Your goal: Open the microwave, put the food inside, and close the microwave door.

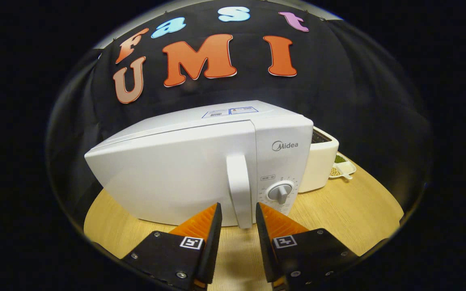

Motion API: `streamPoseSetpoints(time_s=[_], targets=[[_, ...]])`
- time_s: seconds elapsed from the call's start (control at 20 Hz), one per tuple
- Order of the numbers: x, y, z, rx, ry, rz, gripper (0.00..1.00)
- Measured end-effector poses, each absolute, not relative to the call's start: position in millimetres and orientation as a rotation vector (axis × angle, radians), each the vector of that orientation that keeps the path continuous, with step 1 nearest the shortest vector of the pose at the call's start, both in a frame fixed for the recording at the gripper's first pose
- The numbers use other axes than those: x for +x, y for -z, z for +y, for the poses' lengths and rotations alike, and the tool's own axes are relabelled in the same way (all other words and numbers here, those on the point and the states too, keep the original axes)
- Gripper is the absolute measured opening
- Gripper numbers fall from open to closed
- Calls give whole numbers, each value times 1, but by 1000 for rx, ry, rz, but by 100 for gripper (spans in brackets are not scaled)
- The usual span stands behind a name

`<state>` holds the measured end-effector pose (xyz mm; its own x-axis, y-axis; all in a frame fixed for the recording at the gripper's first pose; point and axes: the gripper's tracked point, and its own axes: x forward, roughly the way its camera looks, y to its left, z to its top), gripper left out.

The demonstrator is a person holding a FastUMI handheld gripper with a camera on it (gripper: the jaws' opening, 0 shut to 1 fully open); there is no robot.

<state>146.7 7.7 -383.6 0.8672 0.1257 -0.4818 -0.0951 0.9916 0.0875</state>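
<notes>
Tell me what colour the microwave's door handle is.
White, like the microwave itself; the handle shows in the gripper view, ahead of the open gripper.

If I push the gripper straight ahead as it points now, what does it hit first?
Most likely the microwave's door handle. The gripper is open, and the upright handle's lower end sits in line with the gap between its jaws, just ahead of them. The door is closed. The exact depth is unclear.

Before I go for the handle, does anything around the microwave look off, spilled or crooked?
Nothing stands out. The microwave sits flat on the wooden table, door closed, handle straight. The tongs are open, the handle's lower end just ahead between the fingers. Beside the microwave, a white appliance and a small dish look undisturbed.
</notes>
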Motion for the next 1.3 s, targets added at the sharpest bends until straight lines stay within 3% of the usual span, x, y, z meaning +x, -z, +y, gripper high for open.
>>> streamPoseSetpoints(time_s=[0.15, 0.2, 0.4, 0.55, 0.85, 1.3], targets=[[161, 392, 2, 71, -80, 512, 47], [162, 391, 4, 58, -82, 508, 30], [157, 388, 1, -49, -85, 453, 7], [153, 388, 1, -15, -66, 455, 5], [70, 387, 4, -86, -51, 461, 3], [-24, 384, 39, -37, 120, 528, 6]])
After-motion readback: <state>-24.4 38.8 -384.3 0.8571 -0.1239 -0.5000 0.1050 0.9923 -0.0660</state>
